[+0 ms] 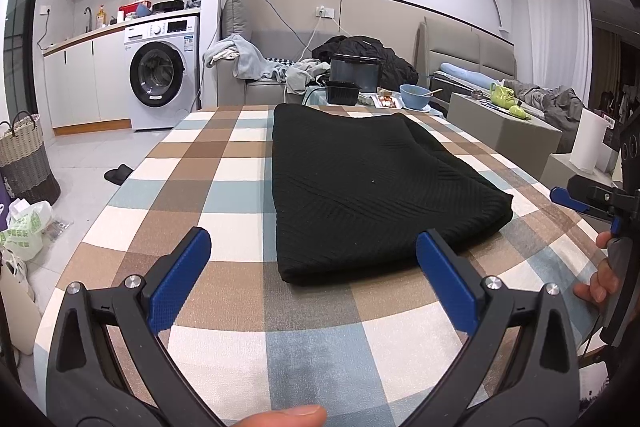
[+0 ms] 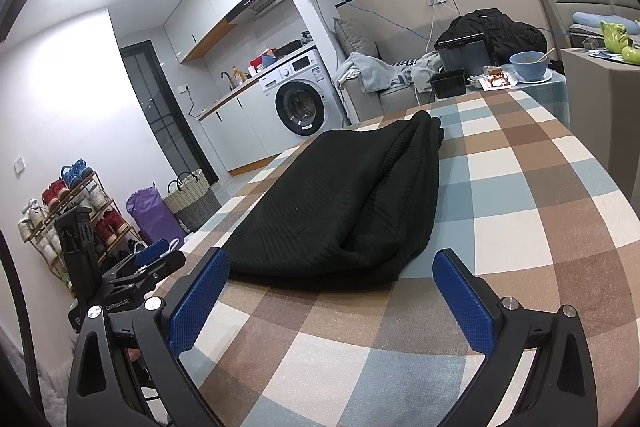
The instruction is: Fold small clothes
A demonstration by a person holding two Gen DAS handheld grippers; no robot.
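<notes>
A black ribbed knit garment (image 1: 360, 187) lies folded into a long rectangle on the checked tablecloth (image 1: 224, 155). In the right wrist view the same garment (image 2: 340, 203) shows its stacked layers along the right side. My left gripper (image 1: 312, 247) is open just short of the garment's near edge, nothing between its blue pads. My right gripper (image 2: 332, 267) is open as well, at the garment's near corner, holding nothing. The right gripper (image 1: 576, 201) also shows at the right edge of the left wrist view. The left gripper (image 2: 156, 255) appears low on the left in the right wrist view.
A blue bowl (image 1: 416, 95), a black container (image 1: 342, 91) and a dark box (image 1: 354, 71) stand past the table's far end. A washing machine (image 1: 162, 71) is at the back left. A woven basket (image 1: 28, 155) and bags sit on the floor left. A hand (image 1: 600, 287) holds the right gripper.
</notes>
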